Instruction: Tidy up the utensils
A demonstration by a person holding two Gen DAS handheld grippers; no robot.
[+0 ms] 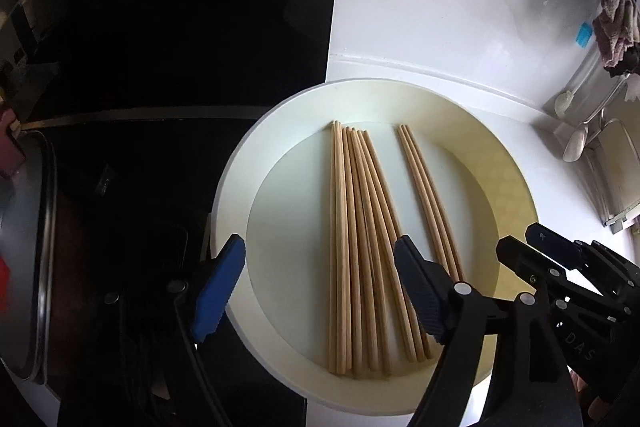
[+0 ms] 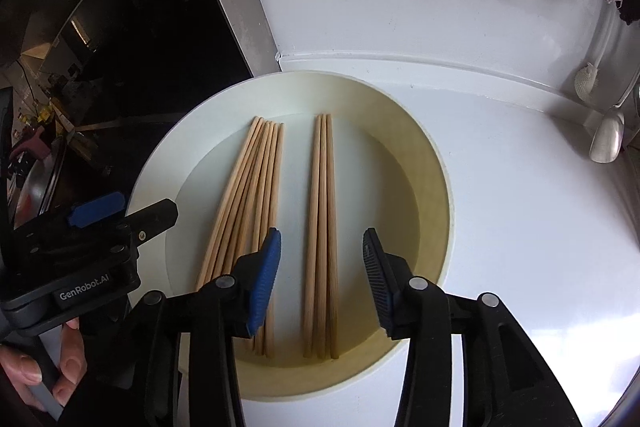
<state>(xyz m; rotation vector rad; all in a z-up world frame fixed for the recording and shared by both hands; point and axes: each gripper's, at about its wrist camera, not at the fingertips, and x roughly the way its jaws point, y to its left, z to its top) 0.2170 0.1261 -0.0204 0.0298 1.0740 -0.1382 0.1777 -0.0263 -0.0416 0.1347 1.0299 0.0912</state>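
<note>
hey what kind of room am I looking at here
Most likely a home kitchen: wooden chopsticks lie in a white plate on a white counter, with a spoon near what may be a sink.

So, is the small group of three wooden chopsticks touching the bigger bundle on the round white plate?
Apart. The right wrist view shows bare plate between the three chopsticks and the bigger bundle along their whole visible length.

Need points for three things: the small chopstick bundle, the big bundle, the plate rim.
small chopstick bundle [image 2: 321,227], right wrist view, mid-length of the middle stick.
big chopstick bundle [image 1: 356,227], left wrist view, mid-length of the fan.
plate [image 1: 240,163], left wrist view, bare white rim, left side.
</note>
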